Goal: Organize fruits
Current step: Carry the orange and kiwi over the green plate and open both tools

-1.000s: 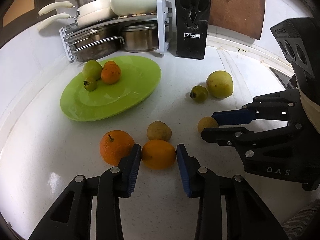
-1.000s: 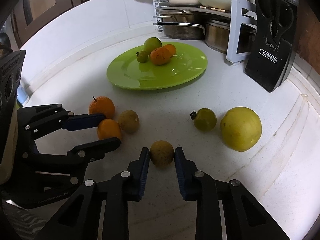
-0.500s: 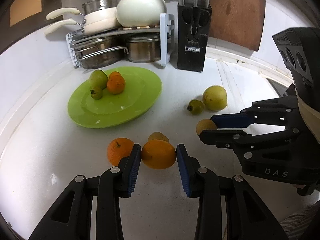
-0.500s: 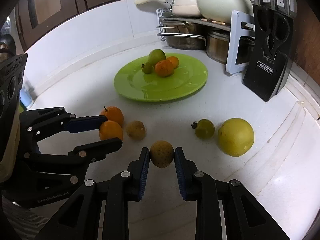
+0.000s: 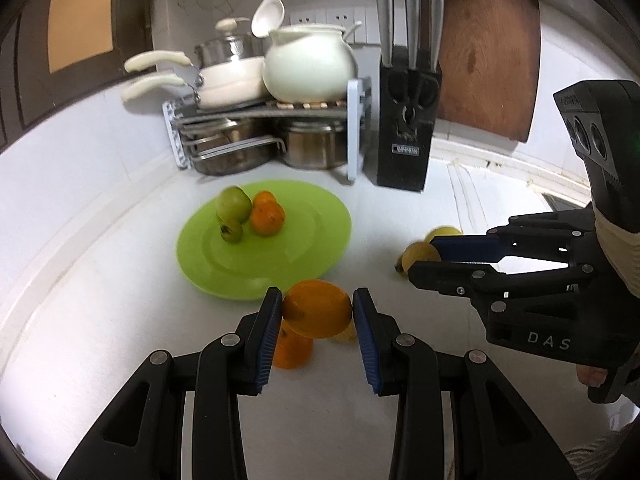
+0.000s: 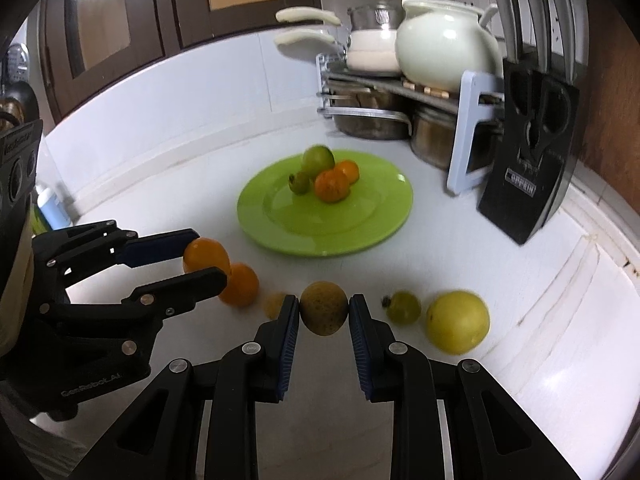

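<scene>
My left gripper is shut on an orange, held above the white counter. My right gripper is shut on a brownish-yellow round fruit, also lifted. In the left wrist view the right gripper shows at the right with that fruit. A green plate further back carries a green apple, a small green fruit and two oranges. On the counter lie another orange, a small brownish fruit, a small green fruit and a large yellow fruit.
A pot rack with pans and a white pot stands behind the plate. A black knife block is beside it and a wooden board leans on the wall. The counter's raised edge runs along the right.
Both grippers have risen, each carrying its fruit off the counter. The plate and the loose fruits now look farther below and have not moved.
</scene>
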{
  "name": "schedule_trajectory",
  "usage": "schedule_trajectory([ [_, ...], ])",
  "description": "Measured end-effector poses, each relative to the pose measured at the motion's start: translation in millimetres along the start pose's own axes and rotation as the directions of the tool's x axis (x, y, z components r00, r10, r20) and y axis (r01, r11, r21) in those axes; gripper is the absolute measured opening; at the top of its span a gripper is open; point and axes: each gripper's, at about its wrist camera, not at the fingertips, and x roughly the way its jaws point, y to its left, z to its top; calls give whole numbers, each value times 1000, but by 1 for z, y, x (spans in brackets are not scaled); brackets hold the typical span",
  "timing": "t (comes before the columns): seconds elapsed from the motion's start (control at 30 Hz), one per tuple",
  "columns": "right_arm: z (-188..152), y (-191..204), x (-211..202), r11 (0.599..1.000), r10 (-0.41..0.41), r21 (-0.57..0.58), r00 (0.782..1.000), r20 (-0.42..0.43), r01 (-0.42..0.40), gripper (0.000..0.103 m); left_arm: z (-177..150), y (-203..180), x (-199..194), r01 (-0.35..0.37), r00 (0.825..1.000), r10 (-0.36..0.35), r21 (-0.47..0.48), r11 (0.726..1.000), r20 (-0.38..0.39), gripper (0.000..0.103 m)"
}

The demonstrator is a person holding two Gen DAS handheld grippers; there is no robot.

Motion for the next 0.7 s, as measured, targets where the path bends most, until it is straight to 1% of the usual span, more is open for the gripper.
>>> schedule_trajectory([
  [0.27,24,2,-1,1000,-13,-15,998,68,14,27,13,12,-5,-35,998,35,1,999,49,36],
  [0.47,44,2,4,1000,-22,-13,993,113,24,27,25,25,-4,-74,994,73,3,997,82,36],
  [0.6,55,5,9,1000,-24,-12,992,124,26,27,33,33,1,-93,991,93,0,996,92,36],
  [0.7,61,5,19,1000,-23,-6,994,111,24,27,38,43,9,-93,992,93,-14,996,83,36],
])
